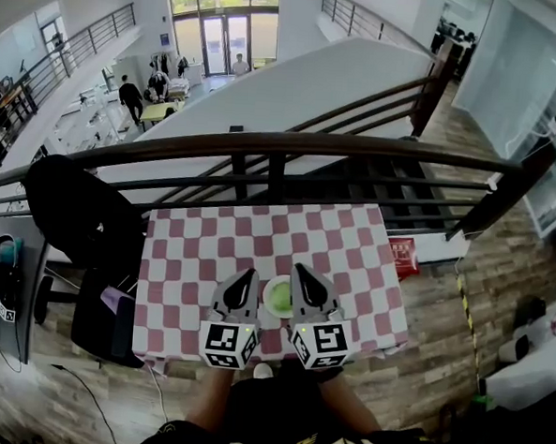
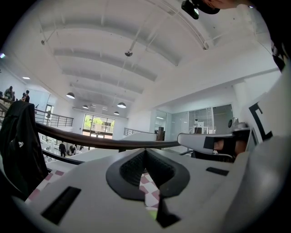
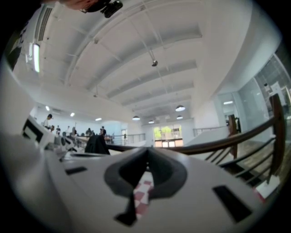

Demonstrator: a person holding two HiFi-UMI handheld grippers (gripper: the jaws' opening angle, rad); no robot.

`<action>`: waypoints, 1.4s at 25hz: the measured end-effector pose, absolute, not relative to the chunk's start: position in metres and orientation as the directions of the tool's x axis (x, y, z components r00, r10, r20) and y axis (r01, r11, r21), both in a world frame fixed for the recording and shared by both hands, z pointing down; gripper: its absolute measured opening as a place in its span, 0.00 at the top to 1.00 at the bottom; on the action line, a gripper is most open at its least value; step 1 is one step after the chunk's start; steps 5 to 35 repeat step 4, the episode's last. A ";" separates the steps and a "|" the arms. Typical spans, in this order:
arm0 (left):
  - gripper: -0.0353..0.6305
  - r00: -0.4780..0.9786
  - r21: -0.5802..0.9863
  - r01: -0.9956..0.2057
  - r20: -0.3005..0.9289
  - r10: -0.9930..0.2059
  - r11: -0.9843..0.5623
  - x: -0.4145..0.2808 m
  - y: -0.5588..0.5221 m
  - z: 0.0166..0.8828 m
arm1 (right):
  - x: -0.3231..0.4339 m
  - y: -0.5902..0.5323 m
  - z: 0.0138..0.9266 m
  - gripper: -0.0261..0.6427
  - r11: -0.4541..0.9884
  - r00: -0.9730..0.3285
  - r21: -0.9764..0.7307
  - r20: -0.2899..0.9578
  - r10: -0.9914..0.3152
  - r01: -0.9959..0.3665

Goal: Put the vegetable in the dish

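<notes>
Close to you, near the front edge of the bench (image 1: 201, 249), something green, likely the vegetable (image 1: 280, 299), seems to lie already in the pale dish (image 1: 267, 291). It is too small to tell what kind it is. Expect it to be light, soft and easily bruised, so grip it gently across the middle. Your left tool (image 1: 245, 278) and right tool (image 1: 303, 270) flank the dish, both pinched together on nothing.

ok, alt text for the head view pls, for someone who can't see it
Seen from above, the left gripper and right gripper, both with jaws together, flank a small green dish on a pink-and-white checked table. A dark curved railing runs behind the table.
</notes>
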State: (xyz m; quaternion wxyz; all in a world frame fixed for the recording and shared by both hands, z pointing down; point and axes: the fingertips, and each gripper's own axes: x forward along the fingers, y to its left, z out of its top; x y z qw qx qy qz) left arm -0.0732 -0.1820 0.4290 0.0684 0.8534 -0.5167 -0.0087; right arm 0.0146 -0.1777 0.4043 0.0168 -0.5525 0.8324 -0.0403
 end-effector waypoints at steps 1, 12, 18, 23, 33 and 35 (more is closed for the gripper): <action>0.92 0.469 0.127 -0.879 0.060 -0.881 -0.460 -0.073 -0.182 0.432 | 0.012 -0.178 0.406 0.94 0.389 -0.392 -0.085 0.021 -0.920 -0.917; 0.92 0.477 0.128 -0.875 0.071 -0.876 -0.466 -0.075 -0.181 0.439 | 0.005 -0.179 0.411 0.94 0.399 -0.403 -0.079 0.035 -0.915 -0.913; 0.92 0.477 0.128 -0.875 0.071 -0.876 -0.466 -0.075 -0.181 0.439 | 0.005 -0.179 0.411 0.94 0.399 -0.403 -0.079 0.035 -0.915 -0.913; 0.92 0.477 0.128 -0.875 0.071 -0.876 -0.466 -0.075 -0.181 0.439 | 0.005 -0.179 0.411 0.94 0.399 -0.403 -0.079 0.035 -0.915 -0.913; 0.92 0.477 0.128 -0.875 0.071 -0.876 -0.466 -0.075 -0.181 0.439 | 0.005 -0.179 0.411 0.94 0.399 -0.403 -0.079 0.035 -0.915 -0.913; 0.92 0.477 0.128 -0.875 0.071 -0.876 -0.466 -0.075 -0.181 0.439 | 0.005 -0.179 0.411 0.94 0.399 -0.403 -0.079 0.035 -0.915 -0.913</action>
